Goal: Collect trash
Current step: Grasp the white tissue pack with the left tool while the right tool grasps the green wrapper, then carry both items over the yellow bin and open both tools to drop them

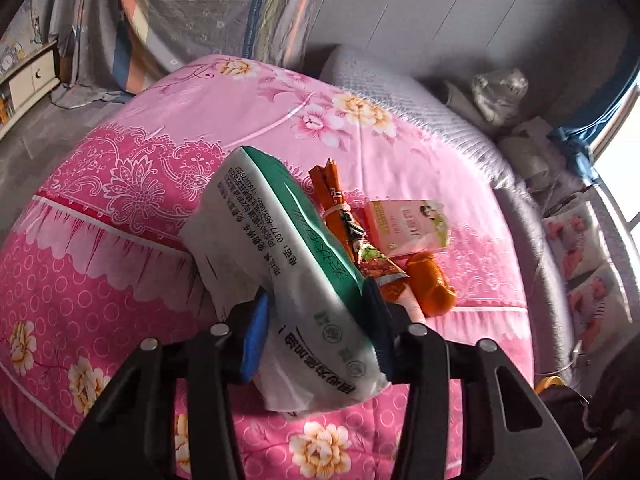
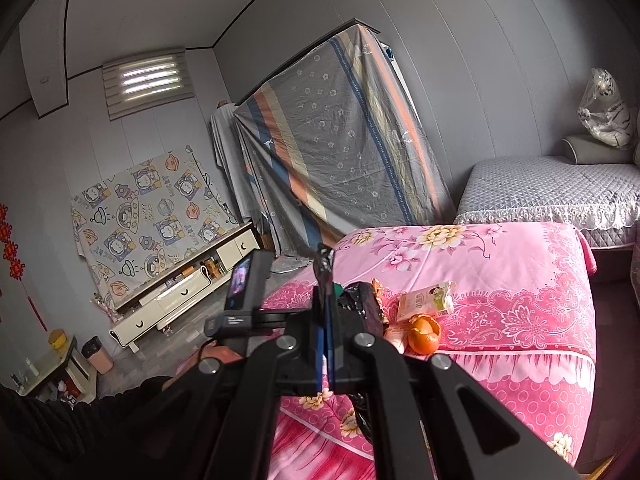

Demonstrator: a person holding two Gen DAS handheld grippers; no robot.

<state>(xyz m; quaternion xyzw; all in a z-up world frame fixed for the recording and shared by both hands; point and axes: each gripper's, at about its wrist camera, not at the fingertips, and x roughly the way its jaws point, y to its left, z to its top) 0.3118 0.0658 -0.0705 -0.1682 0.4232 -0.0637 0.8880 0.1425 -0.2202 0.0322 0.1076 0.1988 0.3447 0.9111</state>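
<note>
My left gripper (image 1: pixel 320 312) is shut on a white and green tissue pack (image 1: pixel 280 248) and holds it above the pink floral bed cover (image 1: pixel 120 184). Beyond it on the cover lie an orange snack wrapper (image 1: pixel 340 208), a small pink carton (image 1: pixel 408 226) and orange peel (image 1: pixel 434 284). My right gripper (image 2: pixel 326 320) is shut on a thin dark piece of black plastic bag (image 2: pixel 324 264) that sticks up between its fingers. In the right wrist view the carton (image 2: pixel 426 300) and the peeled orange (image 2: pixel 424 334) lie just right of the left gripper.
A grey quilted bed (image 2: pixel 552 188) stands behind the pink cover. A cloth-draped wardrobe (image 2: pixel 332 148) is by the wall. A low white cabinet (image 2: pixel 188 292) and a pink bin (image 2: pixel 98 354) stand on the floor at left.
</note>
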